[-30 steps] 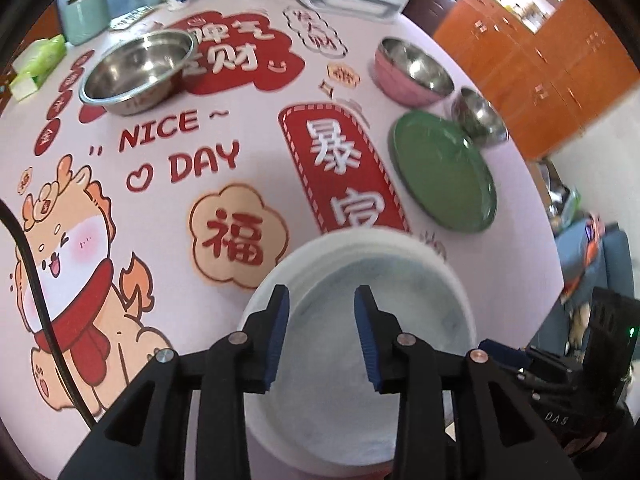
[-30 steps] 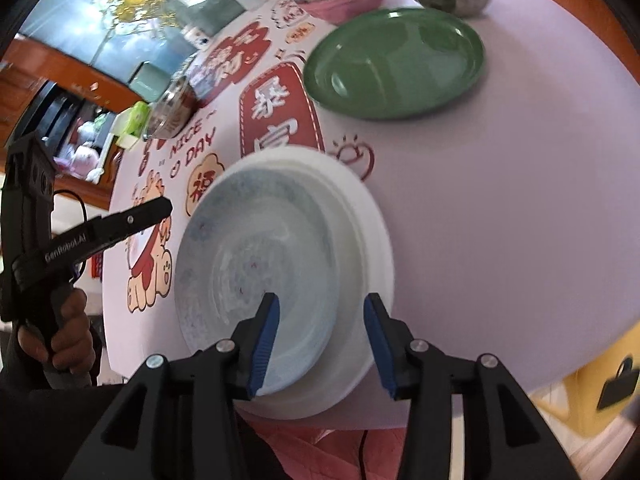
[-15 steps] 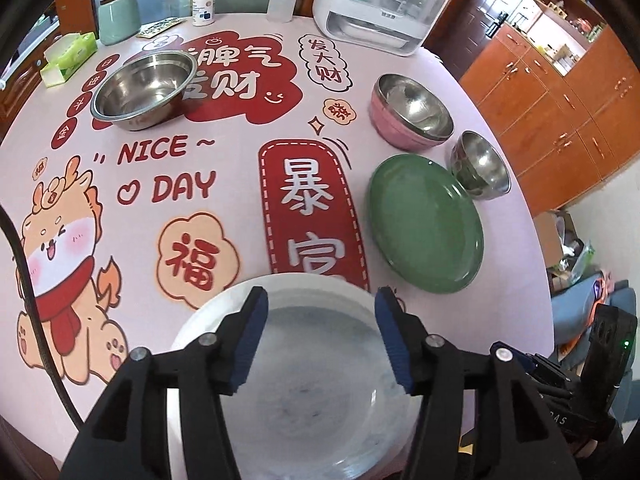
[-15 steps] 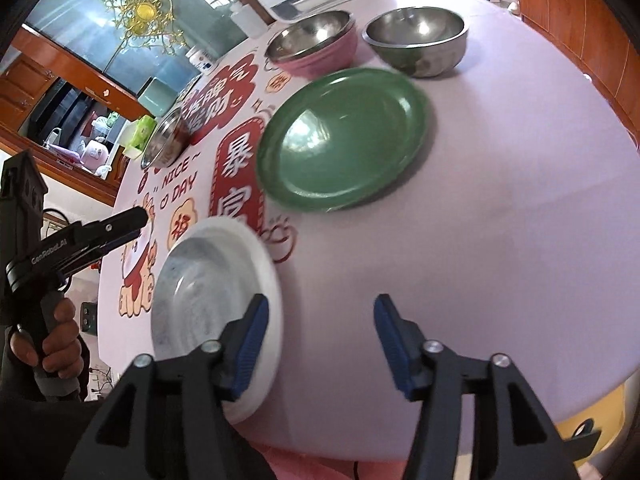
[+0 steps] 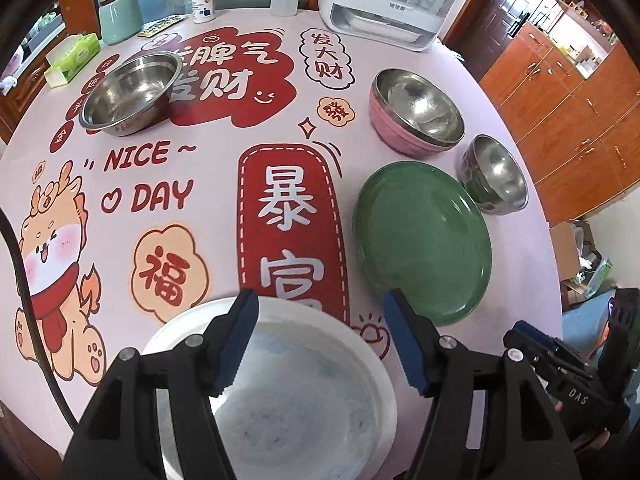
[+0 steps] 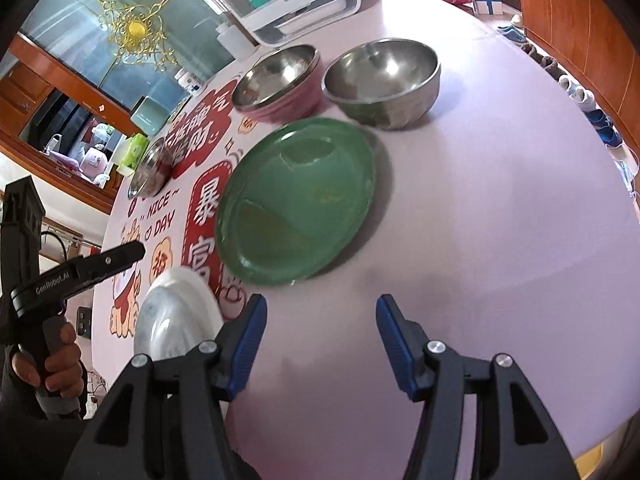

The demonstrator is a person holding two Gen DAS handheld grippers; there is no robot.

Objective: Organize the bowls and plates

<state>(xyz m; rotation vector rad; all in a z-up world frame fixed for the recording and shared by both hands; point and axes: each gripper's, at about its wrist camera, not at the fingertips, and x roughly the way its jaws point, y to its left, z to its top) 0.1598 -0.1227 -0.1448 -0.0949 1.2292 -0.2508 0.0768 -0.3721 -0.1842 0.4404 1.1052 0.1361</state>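
Now both grippers, left gripper (image 5: 320, 340) and right gripper (image 6: 320, 340), spread empty above the white plate (image 5: 300, 400)

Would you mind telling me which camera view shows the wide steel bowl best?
The left wrist view: the wide steel bowl sits unobstructed, its whole rim and inside visible. In the right wrist view the bowl is small, far off and seen edge-on.

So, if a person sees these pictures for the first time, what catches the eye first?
Probably the loud tablecloth with its red banners and cartoon dragon, covering the whole round table. Next, the green plate at the right side, with the pink bowl and small steel bowl just behind it. Nearest, a white plate lies under the open left tool.
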